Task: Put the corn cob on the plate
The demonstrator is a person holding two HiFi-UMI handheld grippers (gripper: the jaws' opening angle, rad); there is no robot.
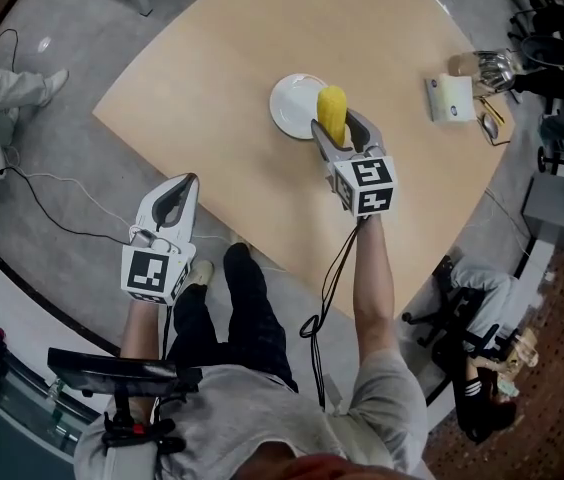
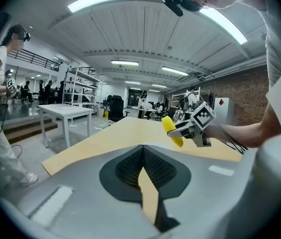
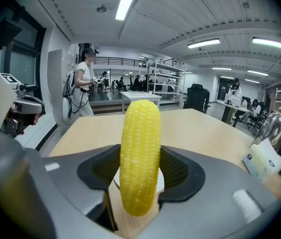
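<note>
Head view puts the right gripper (image 1: 340,125) at centre frame, its jaws clamped on the sides of a yellow corn cob (image 1: 332,108) whose free end reaches over the right edge of a small round white plate (image 1: 287,103) on the pale wooden surface (image 1: 192,98). Seen from the right gripper view, the cob stands crosswise between the jaws with a sliver of white plate showing behind it. From the left gripper view the cob appears to hang clear of the surface, so this looks like the carry ending and the placing about to start. The next move likely calls for shifting a little further over the plate's middle, lowering until the cob rests on it, then parting the jaws. The cob is round and may roll toward the rim once freed. The left gripper (image 1: 184,183) sits at lower left off the surface's edge, jaws together on nothing. A white box (image 1: 452,96) and some cluttered items lie at upper right, well apart from the plate; nothing blocks the way down.
</note>
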